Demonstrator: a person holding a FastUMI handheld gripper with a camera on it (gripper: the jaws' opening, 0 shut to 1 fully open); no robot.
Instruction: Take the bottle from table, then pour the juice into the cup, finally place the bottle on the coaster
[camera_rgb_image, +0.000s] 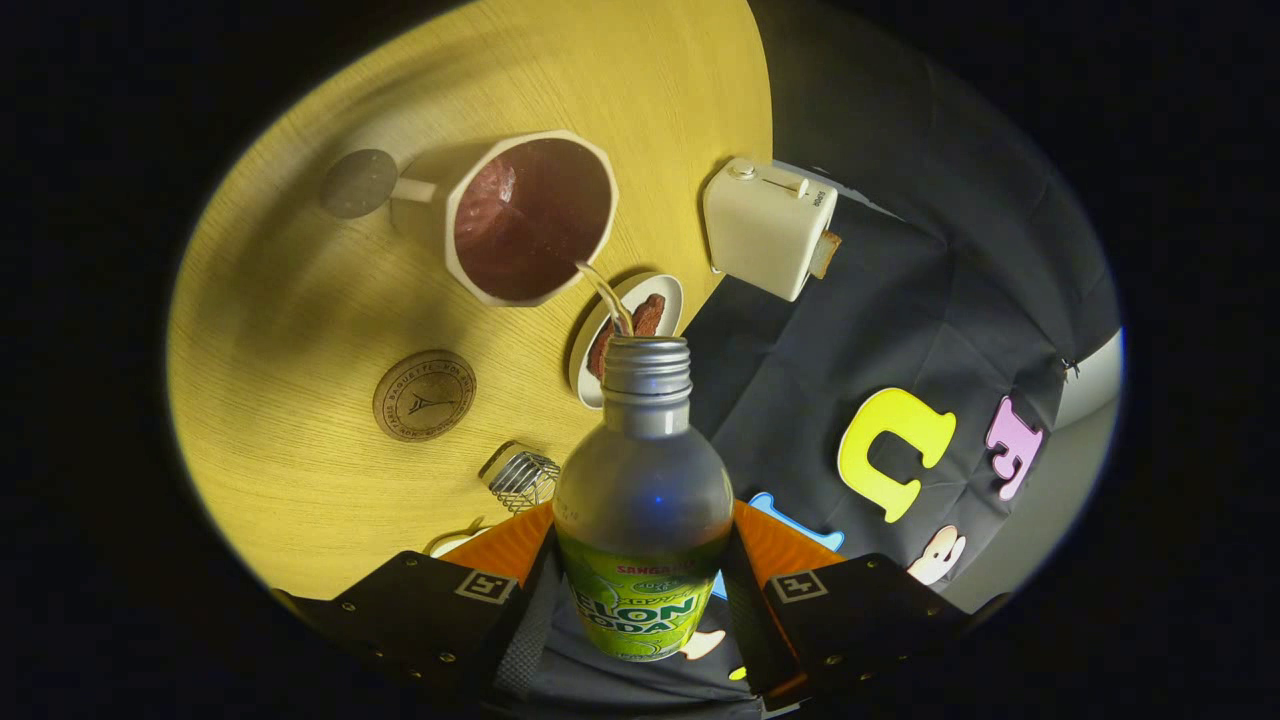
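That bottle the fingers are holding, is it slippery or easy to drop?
Probably a bit slippery: the bottle looks smooth and metallic, held tilted between both fingers. It likely gets lighter as its stream pours into the cup. Set on the coaster, its tall, narrow shape might tip.

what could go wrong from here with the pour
1. The stream from the bottle enters the cup just inside its near rim, so a small wobble could spill juice onto the table or the small plate right beside the cup.
2. The gripper fingers grip the tilted bottle low on its body; it might slip.
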